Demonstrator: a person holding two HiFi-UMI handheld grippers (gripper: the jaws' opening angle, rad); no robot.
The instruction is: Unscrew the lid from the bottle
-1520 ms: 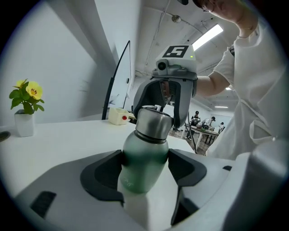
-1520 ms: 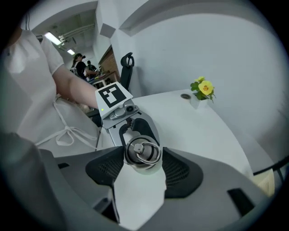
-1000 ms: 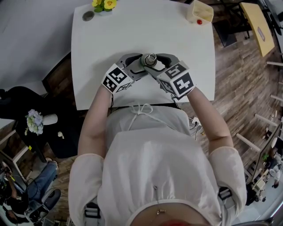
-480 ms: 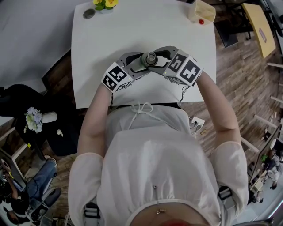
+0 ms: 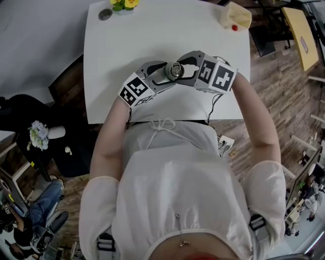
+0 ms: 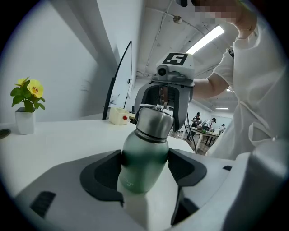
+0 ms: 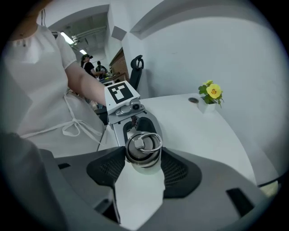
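Left gripper (image 6: pixel 144 168): jaws set wide, both dark pads pressed on the matte green metal bottle (image 6: pixel 142 163) at mid-body, one pad per side, no gap. Right gripper (image 7: pixel 142 159): jaws narrower, coming in from above and opposite the left one, pads clamped on either side of the brushed-steel screw lid (image 7: pixel 142 152). The lid sits on the bottle's neck, and a wire ring (image 7: pixel 148 140) lies flat on its top. From the left gripper view the bottle leans slightly right, with the lid (image 6: pixel 154 122) just in front of the right gripper's fingers (image 6: pixel 183 104). In the head view both grippers meet nose to nose, left gripper (image 5: pixel 162 75) and right gripper (image 5: pixel 183 69), with the lid (image 5: pixel 175 69) between them; each marker cube (image 5: pixel 136 90) faces back toward the person. The bottle is above the near part of the white table (image 5: pixel 152 35); can't tell if its base touches. Far beyond the left gripper, at the table's back edge: yellow flower in a small white pot (image 6: pixel 26 106) with a dark round disc (image 5: pixel 105 14) just beside it. Far beyond the right gripper, at the other back corner: cream box with a red button (image 5: pixel 236 16). Behind both grippers: the person's white shirt (image 5: pixel 177 188).
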